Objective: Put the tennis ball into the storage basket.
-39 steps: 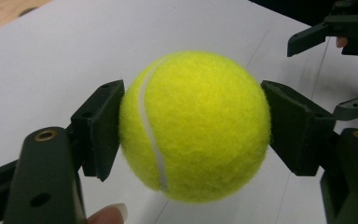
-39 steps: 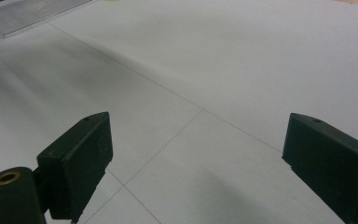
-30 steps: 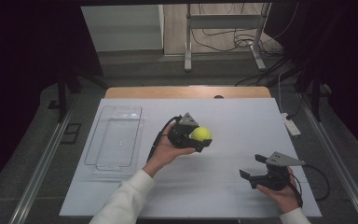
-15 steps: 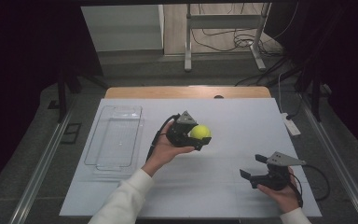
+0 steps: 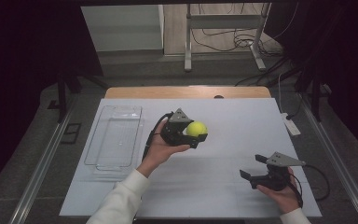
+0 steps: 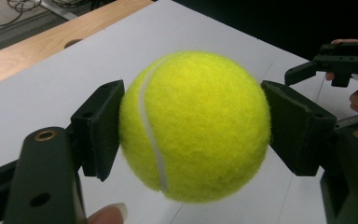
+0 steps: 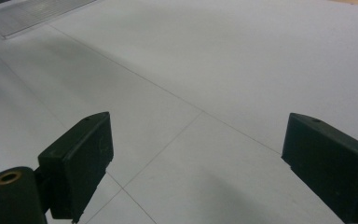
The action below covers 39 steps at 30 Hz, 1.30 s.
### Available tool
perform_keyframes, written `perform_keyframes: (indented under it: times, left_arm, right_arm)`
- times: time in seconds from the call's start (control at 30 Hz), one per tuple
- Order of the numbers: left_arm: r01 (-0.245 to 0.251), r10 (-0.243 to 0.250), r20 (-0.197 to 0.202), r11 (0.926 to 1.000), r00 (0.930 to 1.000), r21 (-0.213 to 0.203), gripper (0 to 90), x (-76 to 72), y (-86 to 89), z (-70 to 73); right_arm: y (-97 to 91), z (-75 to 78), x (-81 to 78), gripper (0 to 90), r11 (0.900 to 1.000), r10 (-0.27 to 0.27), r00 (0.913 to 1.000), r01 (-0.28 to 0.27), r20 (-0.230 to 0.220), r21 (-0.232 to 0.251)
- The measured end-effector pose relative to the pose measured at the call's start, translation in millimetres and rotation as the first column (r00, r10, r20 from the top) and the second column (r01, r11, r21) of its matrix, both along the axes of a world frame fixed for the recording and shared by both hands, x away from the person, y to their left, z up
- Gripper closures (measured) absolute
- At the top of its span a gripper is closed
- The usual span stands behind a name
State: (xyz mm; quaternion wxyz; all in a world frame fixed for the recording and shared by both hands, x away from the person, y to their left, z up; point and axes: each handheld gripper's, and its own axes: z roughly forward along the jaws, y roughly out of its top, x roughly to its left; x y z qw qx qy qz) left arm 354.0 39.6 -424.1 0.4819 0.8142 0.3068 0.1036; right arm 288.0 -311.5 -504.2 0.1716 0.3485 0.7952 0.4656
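Starting nearest the person: right gripper (image 5: 251, 166), black plastic, grey three-cornered plate on top, resting low at the near right of the table (image 5: 242, 140). Jaws wide apart, nothing between them; its own view shows flat rectangular pads (image 7: 81, 154) over bare white surface. Probably parked here so as to stay out of the other hand's way.

Next item, mid-table: left gripper (image 5: 197, 136), same build, cable trailing toward the sleeve. Raised clear of the surface and tilted, jaws closed onto a tennis ball (image 5: 197, 129). In the left gripper view the two pads (image 6: 103, 128) press opposite sides of the ball (image 6: 193, 126), near its widest part, which likely keeps a round thing from squirting out. Ball: yellow-green felt, fuzzy nap, one pale curved seam.

To the left of the ball, well apart: clear tray (image 5: 115, 140), rectangular, shallow, rounded corners, glossy transparent plastic, nothing in it. Judged the likely destination, given its open top.

Farthest: table's wooden far edge (image 5: 186, 91), pale, smooth.
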Motion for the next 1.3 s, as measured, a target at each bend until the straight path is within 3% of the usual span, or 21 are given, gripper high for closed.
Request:
perform_keyframes:
  times: [1.3]
  left_arm:
    - [-0.061, 0.063, 0.041, 0.9970, 0.9972, -0.047, 26.9, 1.9, 27.5, 18.1]
  right_arm:
    - [-0.2, 0.1, -0.8, 9.0, 0.9999, -0.008, 1.0000, 0.008, -0.003, -0.009]
